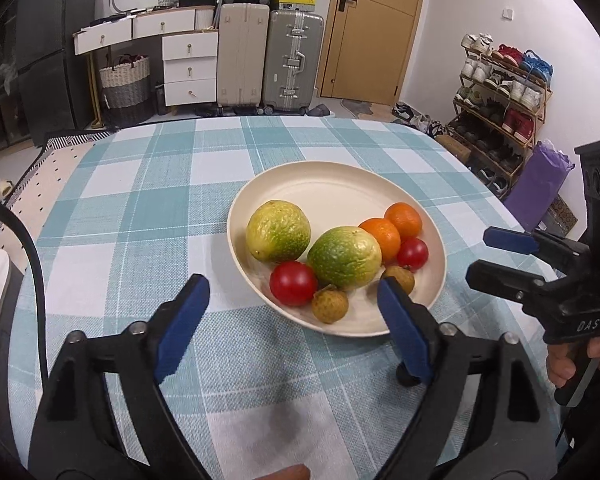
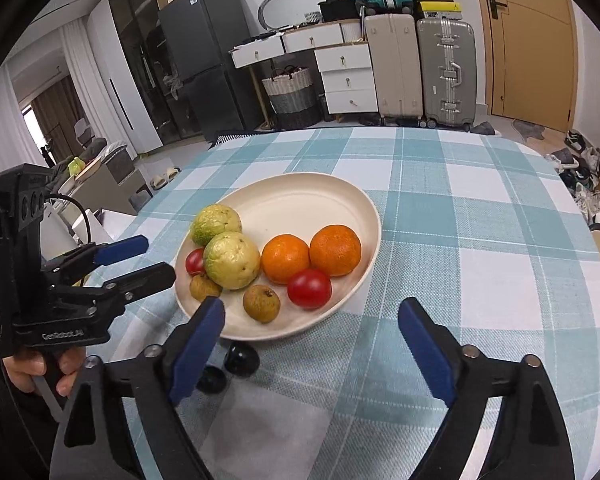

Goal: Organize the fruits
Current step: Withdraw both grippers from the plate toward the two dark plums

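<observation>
A cream plate [image 1: 340, 172] [image 2: 300, 192] sits mid-table on the checked cloth. It holds two green-yellow guavas [image 1: 278, 231] [image 2: 232, 260], two oranges [image 1: 380, 238] [image 2: 335, 250], two red tomatoes [image 1: 293, 283] [image 2: 310, 288] and two brown longans [image 1: 330, 304] [image 2: 261, 303]. My left gripper [image 1: 291, 282] [image 2: 158, 257] is open just short of the plate's near left rim, with nothing held. My right gripper [image 2: 312, 304] [image 1: 480, 254] is open at the plate's near right side, also with nothing in it. A hand holds each gripper's handle.
Two small dark round objects [image 2: 242, 358] lie on the cloth just in front of the plate. The table's far edge [image 1: 260, 118] curves round. Beyond it stand suitcases [image 1: 268, 60], a white drawer unit [image 1: 188, 68], a shoe rack [image 1: 500, 100] and a door [image 1: 374, 28].
</observation>
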`<state>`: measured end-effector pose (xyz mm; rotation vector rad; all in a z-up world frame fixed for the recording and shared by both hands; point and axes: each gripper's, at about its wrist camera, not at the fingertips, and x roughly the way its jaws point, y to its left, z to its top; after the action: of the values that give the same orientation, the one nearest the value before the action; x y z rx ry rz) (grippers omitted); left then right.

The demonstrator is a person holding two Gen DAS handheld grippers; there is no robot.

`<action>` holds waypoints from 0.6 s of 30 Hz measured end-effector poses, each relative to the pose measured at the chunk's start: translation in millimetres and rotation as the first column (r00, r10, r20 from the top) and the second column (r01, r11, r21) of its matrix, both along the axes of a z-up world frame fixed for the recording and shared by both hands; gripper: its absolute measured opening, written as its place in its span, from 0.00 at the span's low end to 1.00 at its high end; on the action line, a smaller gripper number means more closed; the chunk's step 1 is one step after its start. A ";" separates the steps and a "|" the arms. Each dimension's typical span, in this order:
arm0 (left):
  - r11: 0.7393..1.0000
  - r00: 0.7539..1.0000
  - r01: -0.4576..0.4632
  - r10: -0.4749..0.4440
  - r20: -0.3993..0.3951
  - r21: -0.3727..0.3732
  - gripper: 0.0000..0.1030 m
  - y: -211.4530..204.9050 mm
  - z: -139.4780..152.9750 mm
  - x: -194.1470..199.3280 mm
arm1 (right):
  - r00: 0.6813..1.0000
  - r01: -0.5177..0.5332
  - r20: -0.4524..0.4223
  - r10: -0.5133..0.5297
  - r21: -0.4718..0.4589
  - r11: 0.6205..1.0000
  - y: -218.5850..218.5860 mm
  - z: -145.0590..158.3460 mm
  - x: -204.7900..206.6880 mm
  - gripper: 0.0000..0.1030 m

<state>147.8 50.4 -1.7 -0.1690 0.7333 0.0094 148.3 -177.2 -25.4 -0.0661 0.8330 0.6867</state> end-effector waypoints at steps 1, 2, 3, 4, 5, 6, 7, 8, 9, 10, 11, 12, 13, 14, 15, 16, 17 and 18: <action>1.000 1.000 0.000 0.000 0.005 -0.005 0.83 -0.2 2.4 -3.9 | 1.000 0.001 0.005 -0.001 0.003 1.000 -1.9 1.7 -3.5 0.99; 1.000 1.000 -0.001 0.001 0.007 -0.009 0.83 -0.5 4.4 -7.8 | 1.000 0.000 0.009 0.000 0.004 1.000 -2.9 2.7 -5.8 0.99; 1.000 1.000 -0.004 0.004 0.008 -0.011 0.85 -1.2 6.0 -11.4 | 1.000 0.001 0.014 -0.001 0.006 1.000 -4.3 4.1 -9.0 0.99; 1.000 1.000 -0.003 0.003 0.009 -0.011 0.89 -2.1 7.5 -15.4 | 1.000 0.005 0.017 -0.005 0.005 1.000 -5.5 4.9 -12.0 0.99; 1.000 1.000 -0.001 0.002 0.011 -0.011 0.92 -3.5 8.8 -19.6 | 1.000 0.005 0.017 -0.005 0.002 1.000 -6.1 5.2 -14.1 1.00; 1.000 1.000 -0.004 0.004 0.014 -0.011 0.98 -5.0 10.0 -23.6 | 1.000 0.005 0.015 -0.005 -0.004 1.000 -6.4 4.8 -16.7 1.00; 1.000 1.000 -0.007 0.007 0.022 -0.014 0.99 -6.6 11.1 -28.6 | 1.000 0.003 0.013 -0.003 -0.010 1.000 -6.4 4.4 -19.0 1.00; 1.000 1.000 -0.004 0.004 0.025 -0.015 0.99 -8.8 11.9 -32.1 | 1.000 0.001 0.013 0.000 -0.015 1.000 -6.5 4.1 -21.1 1.00; 1.000 1.000 0.001 -0.001 0.024 -0.014 0.99 -11.4 12.3 -35.7 | 1.000 0.001 0.013 0.000 -0.020 1.000 -7.0 3.7 -23.8 1.00; 1.000 1.000 0.001 -0.001 0.022 -0.009 0.99 -14.3 12.0 -38.9 | 1.000 0.000 0.012 0.000 -0.022 1.000 -7.5 3.2 -25.8 1.00; 1.000 1.000 0.000 0.000 0.019 -0.005 0.99 -16.7 11.6 -41.5 | 1.000 -0.002 0.011 0.003 -0.020 1.000 -8.6 3.6 -28.3 1.00; 1.000 1.000 0.006 -0.006 0.015 -0.002 0.99 -20.6 10.6 -44.5 | 1.000 -0.003 0.013 0.004 -0.017 1.000 -10.2 4.3 -30.7 1.00; 1.000 1.000 0.008 -0.008 0.012 -0.002 0.99 -23.5 9.9 -47.3 | 1.000 0.000 0.013 0.000 -0.015 1.000 -11.7 5.3 -32.8 1.00; 1.000 1.000 0.009 -0.009 0.009 -0.004 0.99 -26.0 9.1 -49.4 | 1.000 0.002 0.013 -0.002 -0.011 1.000 -13.4 6.1 -34.6 1.00; 1.000 1.000 0.010 -0.010 0.006 -0.007 0.99 -28.2 8.3 -51.7 | 1.000 0.004 0.012 -0.004 -0.009 1.000 -14.4 6.9 -35.7 1.00; 1.000 1.000 0.012 -0.012 0.003 -0.010 0.99 -31.2 7.3 -54.1 | 1.000 0.006 0.011 -0.006 -0.008 1.000 -16.2 7.4 -37.2 1.00; 1.000 1.000 0.015 -0.015 0.000 -0.009 0.99 -33.4 6.7 -55.6 | 1.000 0.008 0.011 -0.008 -0.009 1.000 -17.7 7.7 -38.6 1.00; 1.000 1.000 0.016 -0.016 -0.004 -0.006 0.99 -36.0 6.1 -57.8 | 1.000 0.013 0.012 -0.013 -0.012 1.000 -19.7 7.7 -40.3 1.00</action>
<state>90.1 14.3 4.4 -0.1687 0.7386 -0.0073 108.0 -196.9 -17.8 -0.0754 0.8254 0.6690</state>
